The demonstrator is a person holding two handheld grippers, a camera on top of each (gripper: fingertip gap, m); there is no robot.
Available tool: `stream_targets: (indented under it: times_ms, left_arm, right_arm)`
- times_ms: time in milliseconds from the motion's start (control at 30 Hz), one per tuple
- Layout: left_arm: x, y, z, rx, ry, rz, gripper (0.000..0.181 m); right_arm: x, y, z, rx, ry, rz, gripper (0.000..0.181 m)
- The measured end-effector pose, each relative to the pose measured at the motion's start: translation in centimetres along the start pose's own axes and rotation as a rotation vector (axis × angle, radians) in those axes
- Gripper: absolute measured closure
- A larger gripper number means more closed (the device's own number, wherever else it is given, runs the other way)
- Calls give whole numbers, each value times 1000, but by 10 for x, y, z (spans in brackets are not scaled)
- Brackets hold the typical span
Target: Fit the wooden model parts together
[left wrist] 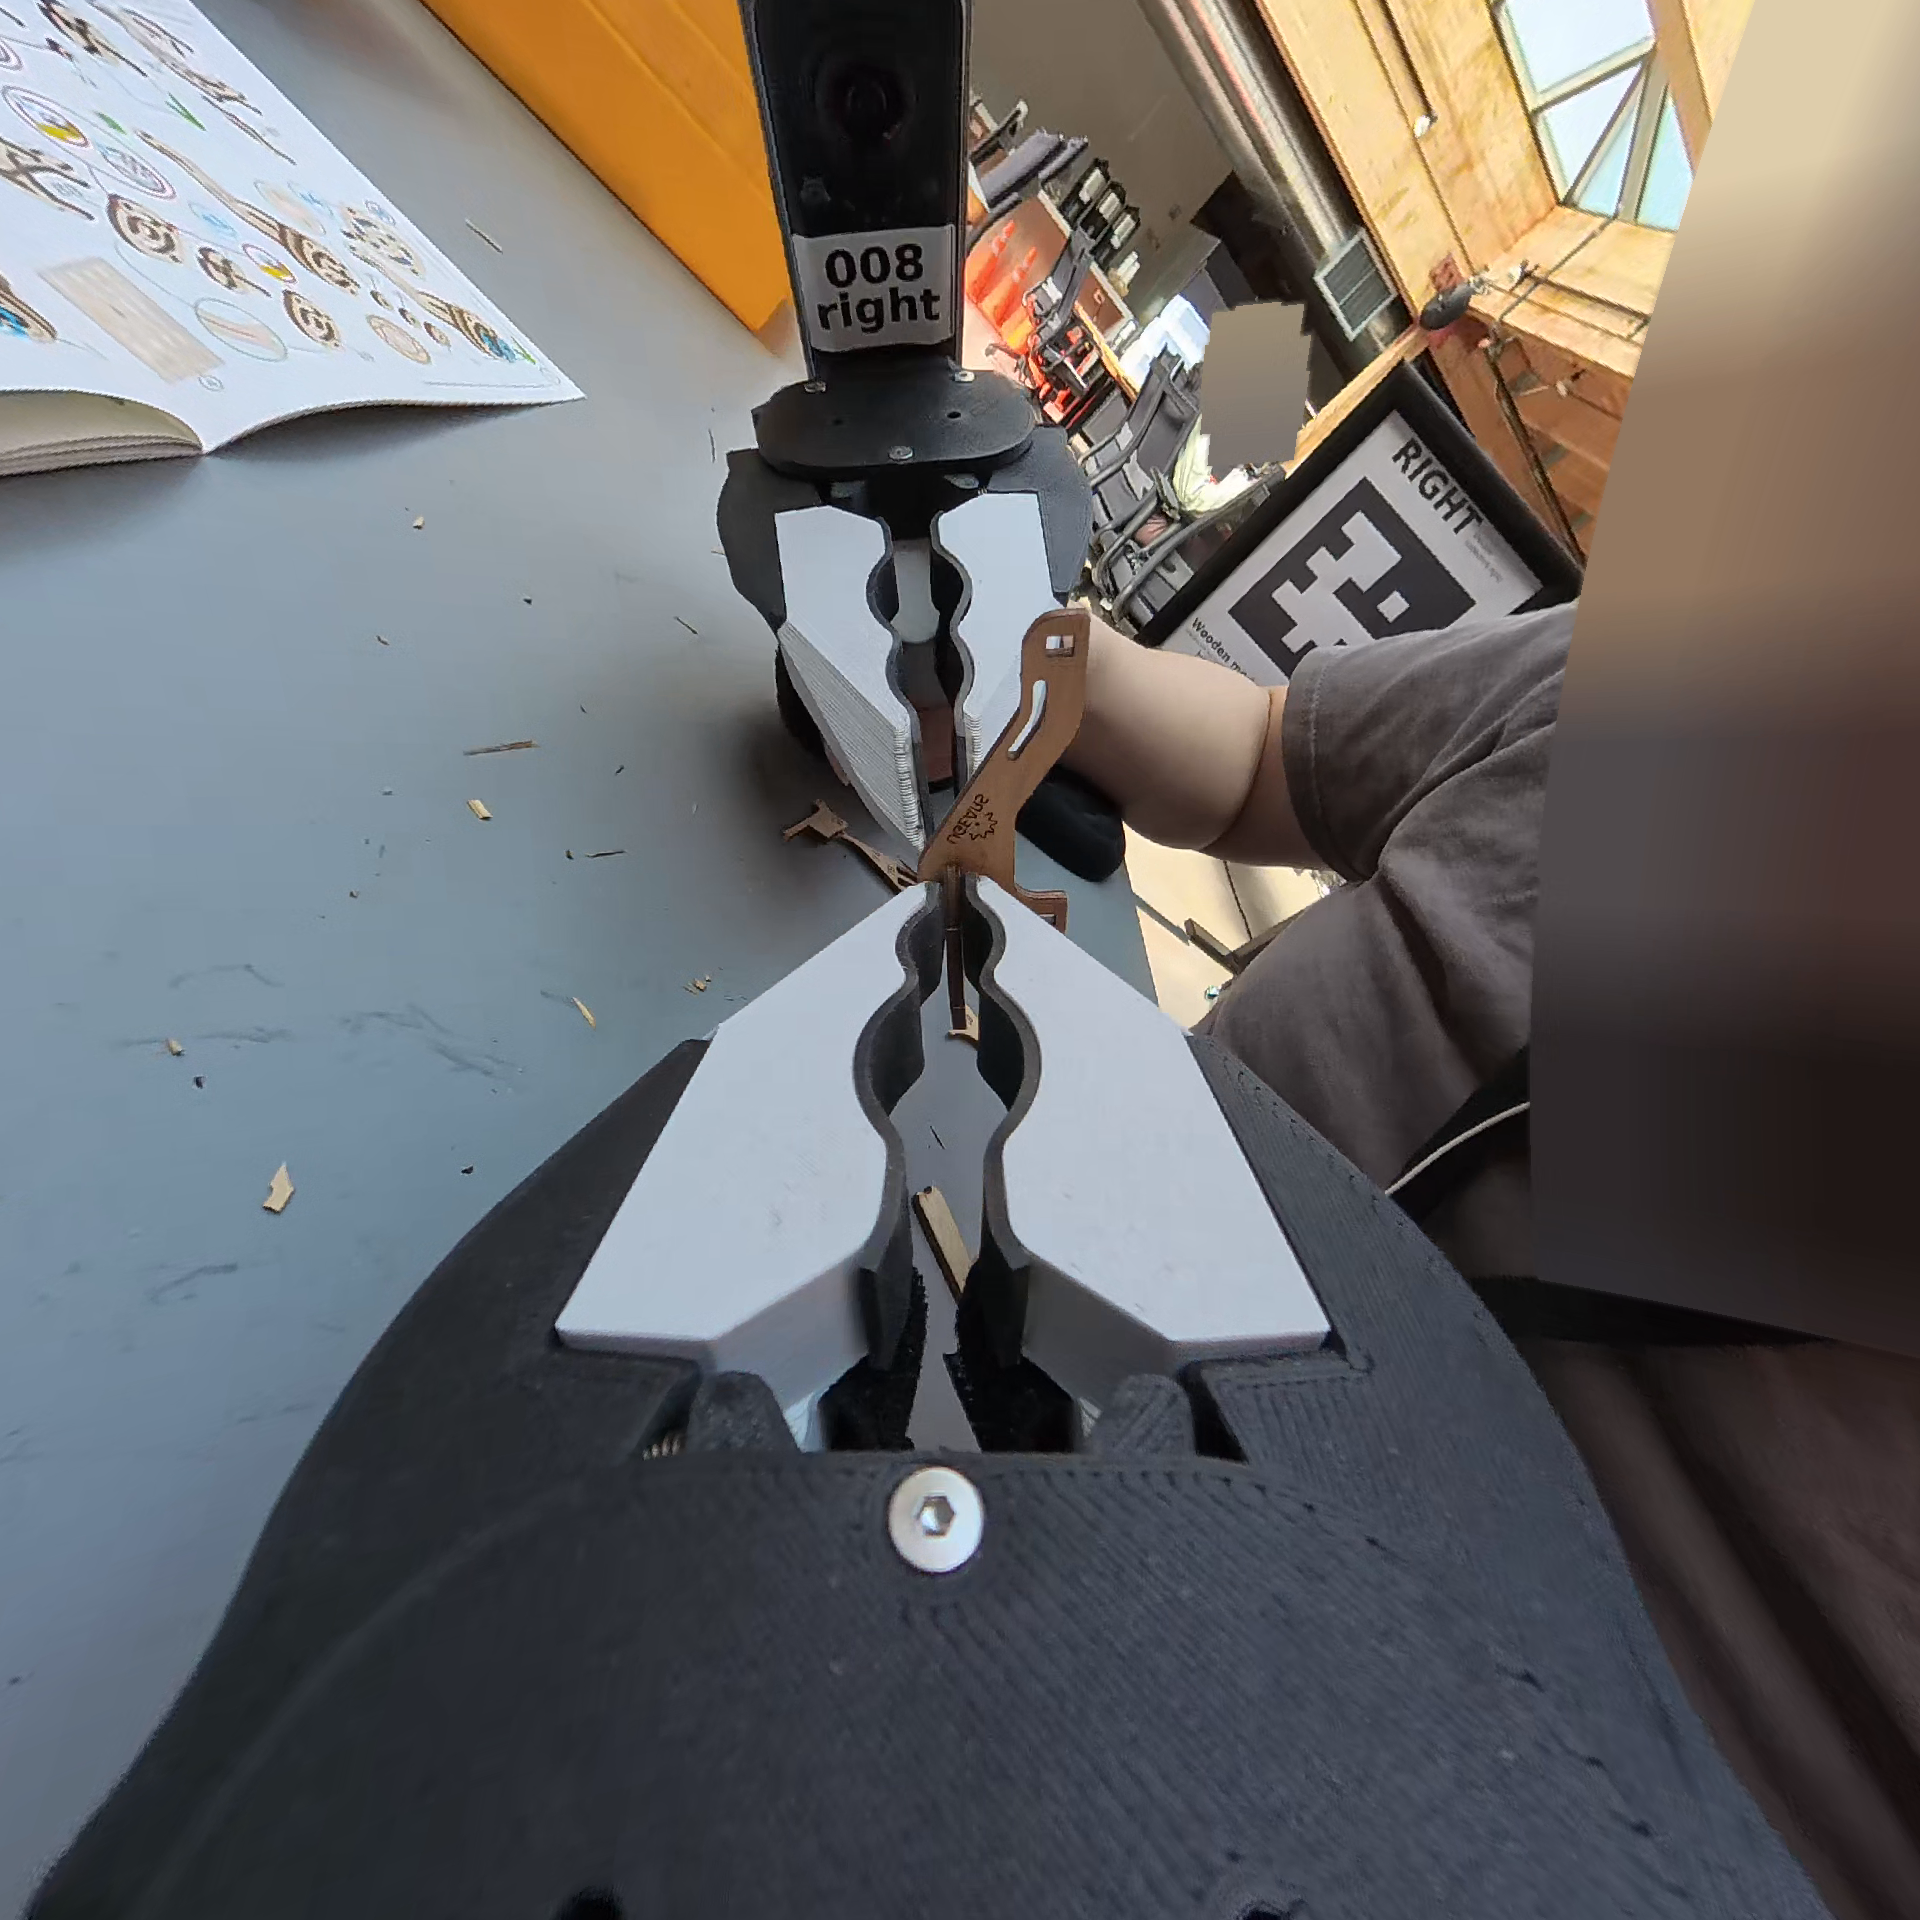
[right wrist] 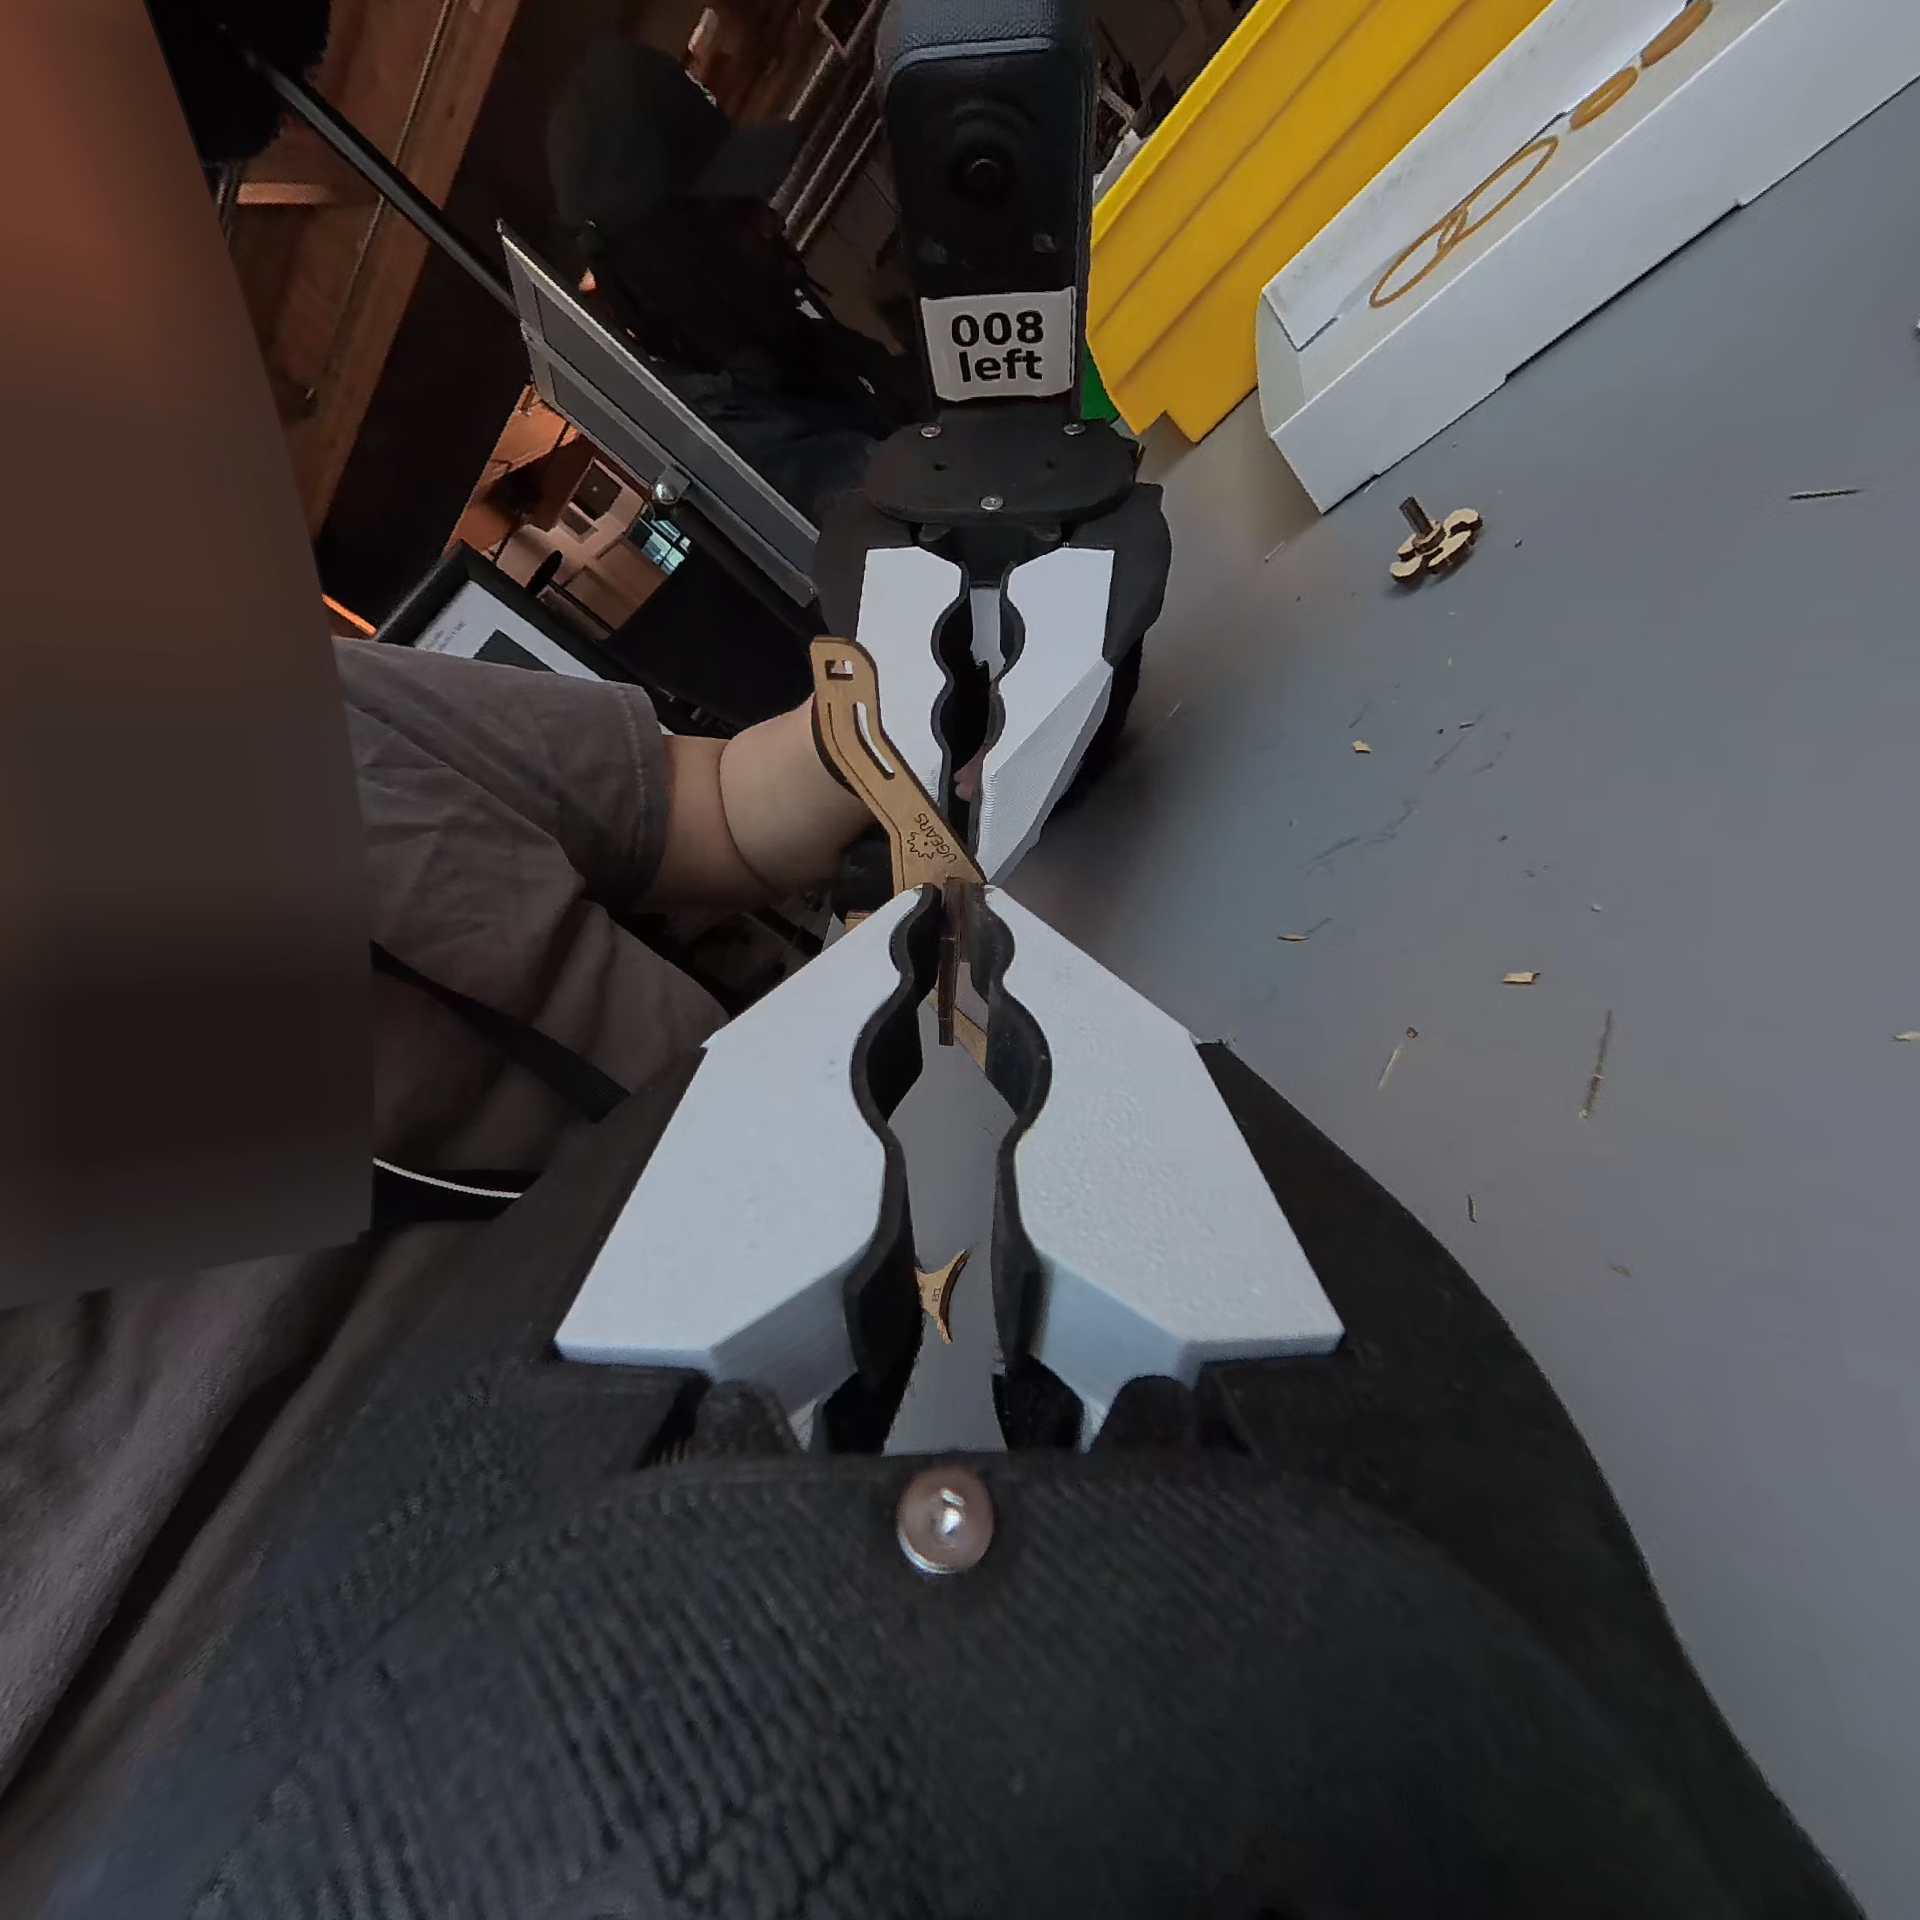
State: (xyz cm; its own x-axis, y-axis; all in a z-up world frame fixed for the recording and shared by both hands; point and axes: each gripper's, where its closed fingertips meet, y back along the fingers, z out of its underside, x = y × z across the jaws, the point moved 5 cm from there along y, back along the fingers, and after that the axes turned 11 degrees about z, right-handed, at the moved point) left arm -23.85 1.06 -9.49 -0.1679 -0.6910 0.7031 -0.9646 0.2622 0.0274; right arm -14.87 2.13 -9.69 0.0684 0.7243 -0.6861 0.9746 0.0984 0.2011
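Note:
A flat brown wooden arm (left wrist: 1013, 764) with slots stands upright between my two grippers, which face each other tip to tip above the grey table (left wrist: 312, 831). My left gripper (left wrist: 951, 899) is shut on a thin wooden strip (left wrist: 953, 961), seen edge-on, that joins the arm's lower end. My right gripper (right wrist: 951, 904) is shut on a darker wooden piece (right wrist: 958, 971) at the same joint, and the arm (right wrist: 868, 758) rises just beyond it. Each view shows the other gripper: right (left wrist: 940, 810), left (right wrist: 982, 831).
An open instruction booklet (left wrist: 208, 260) lies at the far left. A yellow bin (right wrist: 1247, 229) and a white box (right wrist: 1558, 260) stand at the far edge. A small wooden gear on a pin (right wrist: 1434, 545) and wood scraps (left wrist: 275, 1190) lie on the table. A person's arm (left wrist: 1174, 727) is close by. My left and right fingertips are right by each other.

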Motion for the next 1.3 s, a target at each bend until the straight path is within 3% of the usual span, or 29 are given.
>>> stream_targets:
  times_ms: [400, 700, 1300]
  left_arm:
    - [-3, 3, -4, 56, 5, -26, 181]
    - [-2, 2, -2, 38, -10, -16, 181]
    - [-4, 4, -1, 38, 13, -16, 181]
  right_arm:
    - [2, 1, -4, 38, 56, 64, 180]
    - [4, 1, -2, 14, -32, 1, 180]
    - [5, 1, -2, 27, -25, 4, 180]
